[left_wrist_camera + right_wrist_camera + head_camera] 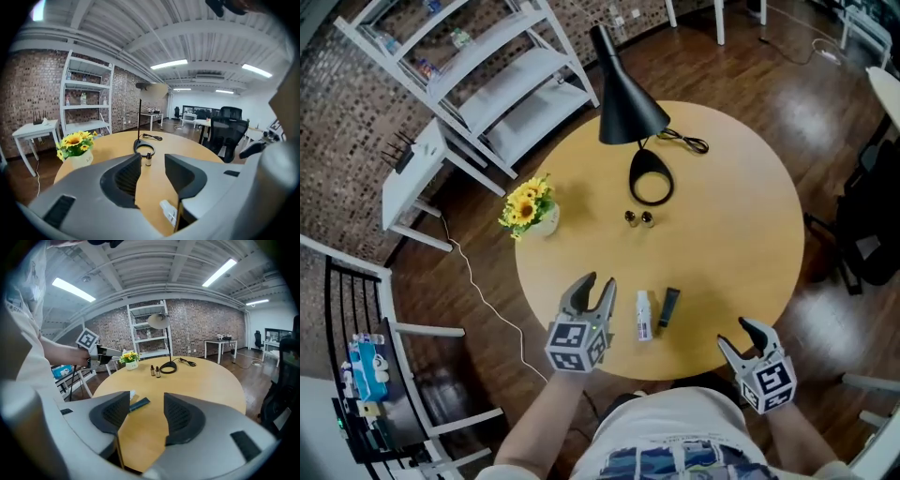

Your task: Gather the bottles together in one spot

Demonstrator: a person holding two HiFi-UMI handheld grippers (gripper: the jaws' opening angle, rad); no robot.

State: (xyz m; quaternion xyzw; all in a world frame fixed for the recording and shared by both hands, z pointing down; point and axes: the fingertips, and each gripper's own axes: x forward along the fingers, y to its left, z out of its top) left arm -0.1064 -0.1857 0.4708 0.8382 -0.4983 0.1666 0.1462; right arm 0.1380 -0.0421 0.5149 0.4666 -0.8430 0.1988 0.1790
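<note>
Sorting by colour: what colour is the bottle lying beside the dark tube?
White; the bottle shows best in the head view.

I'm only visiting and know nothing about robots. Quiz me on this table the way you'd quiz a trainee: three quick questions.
1. How many small dark bottles stand near the lamp?
2. True or false: the white bottle stands upright.
3. In the head view, what lies just right of the white bottle? A) dark tube B) flower pot C) cable

Key: 1. two; 2. false, it lies flat; 3. A
</note>
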